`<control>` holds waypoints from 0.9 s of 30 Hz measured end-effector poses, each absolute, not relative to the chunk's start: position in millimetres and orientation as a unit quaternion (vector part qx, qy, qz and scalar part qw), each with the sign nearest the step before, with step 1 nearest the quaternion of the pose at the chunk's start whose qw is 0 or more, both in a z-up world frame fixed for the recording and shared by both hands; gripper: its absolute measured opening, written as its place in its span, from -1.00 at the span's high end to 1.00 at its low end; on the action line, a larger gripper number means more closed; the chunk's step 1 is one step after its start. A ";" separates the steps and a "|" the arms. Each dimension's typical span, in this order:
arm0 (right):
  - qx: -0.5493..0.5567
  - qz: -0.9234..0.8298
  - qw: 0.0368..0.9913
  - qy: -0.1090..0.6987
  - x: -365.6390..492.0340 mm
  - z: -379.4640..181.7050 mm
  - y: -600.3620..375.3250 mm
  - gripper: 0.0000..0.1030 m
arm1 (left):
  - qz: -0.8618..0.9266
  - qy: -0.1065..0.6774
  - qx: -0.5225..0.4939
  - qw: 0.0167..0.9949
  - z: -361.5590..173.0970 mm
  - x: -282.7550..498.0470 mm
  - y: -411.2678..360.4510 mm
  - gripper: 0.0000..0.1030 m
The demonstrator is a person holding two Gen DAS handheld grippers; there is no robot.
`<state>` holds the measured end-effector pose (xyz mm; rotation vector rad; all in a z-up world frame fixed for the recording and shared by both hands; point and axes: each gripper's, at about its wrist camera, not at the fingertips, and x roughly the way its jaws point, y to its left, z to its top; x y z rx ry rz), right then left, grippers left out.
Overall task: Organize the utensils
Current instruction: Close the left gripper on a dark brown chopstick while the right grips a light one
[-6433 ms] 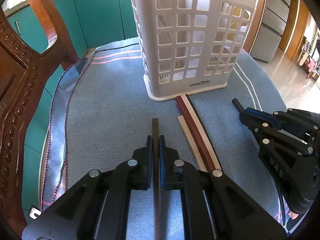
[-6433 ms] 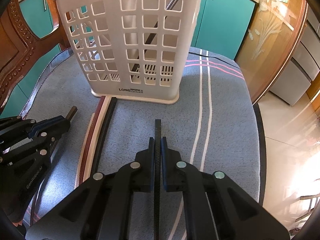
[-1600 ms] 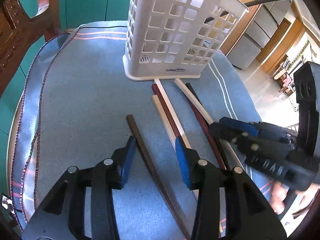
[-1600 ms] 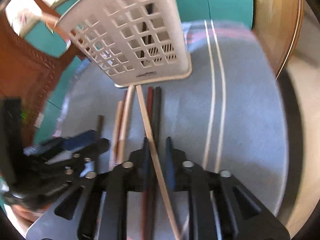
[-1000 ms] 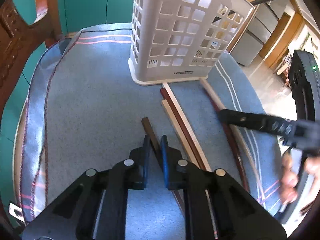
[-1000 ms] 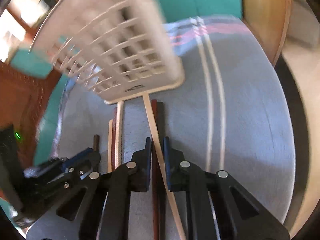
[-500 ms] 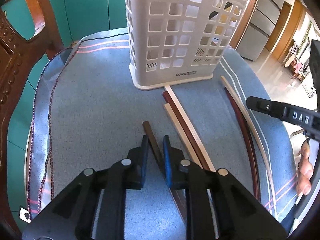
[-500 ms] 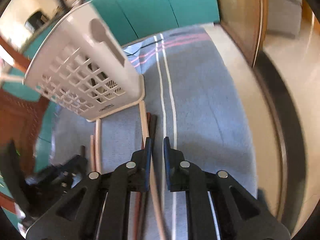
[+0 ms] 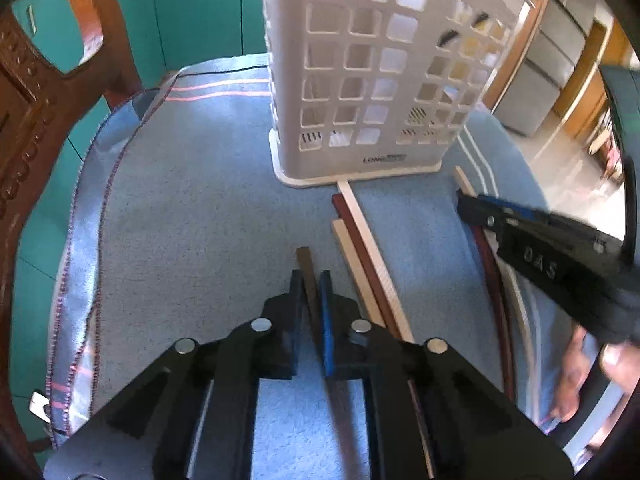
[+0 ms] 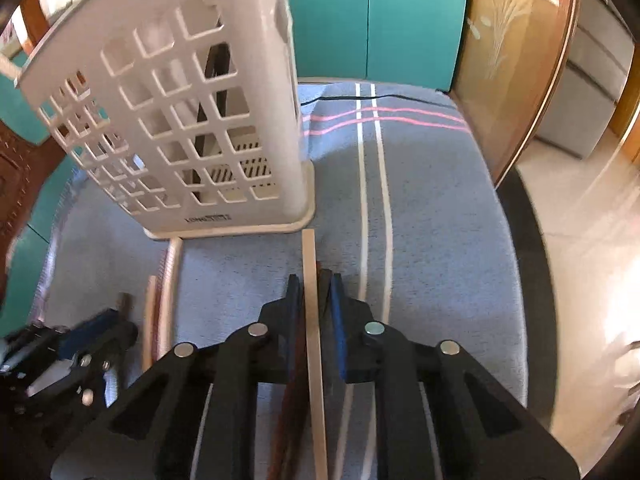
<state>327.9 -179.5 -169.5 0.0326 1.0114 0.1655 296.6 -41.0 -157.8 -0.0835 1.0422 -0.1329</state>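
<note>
Left gripper [image 9: 311,280]: newly clamped on dark brown chopstick [image 9: 305,258], ready for lifting. Right gripper [image 10: 314,284]: now closed around pale chopstick [image 10: 309,264]. White slotted basket [image 9: 360,80] ahead of both.

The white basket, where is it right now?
The white basket stands upright on the blue cloth, straight ahead of both grippers, with pale chopsticks reaching its base.

The white basket [image 9: 372,80] base reads "LONG"; the right tool [image 9: 472,210] reads "DAS".
</note>
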 end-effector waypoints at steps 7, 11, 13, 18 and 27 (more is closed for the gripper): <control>0.063 0.123 0.883 0.449 320.1 -140.9 -194.4 0.71 | -0.089 0.450 -0.072 0.886 -127.4 284.7 -29.5 0.86; 0.072 0.153 0.895 0.412 307.2 -119.5 -200.6 0.72 | -0.104 0.418 -0.071 0.900 -111.4 274.8 -25.3 0.86; 0.082 0.162 0.896 0.406 304.9 -116.1 -204.5 0.71 | -0.104 0.417 -0.072 0.900 -111.1 274.4 -25.1 0.86; 0.118 0.169 0.883 0.421 313.2 -123.1 -213.2 0.72 | -0.096 0.443 -0.069 0.889 -125.0 280.4 -18.6 0.86; 0.158 0.144 0.873 0.438 323.2 -134.2 -224.3 0.72 | -0.085 0.455 -0.074 0.883 -135.8 283.9 -8.4 0.86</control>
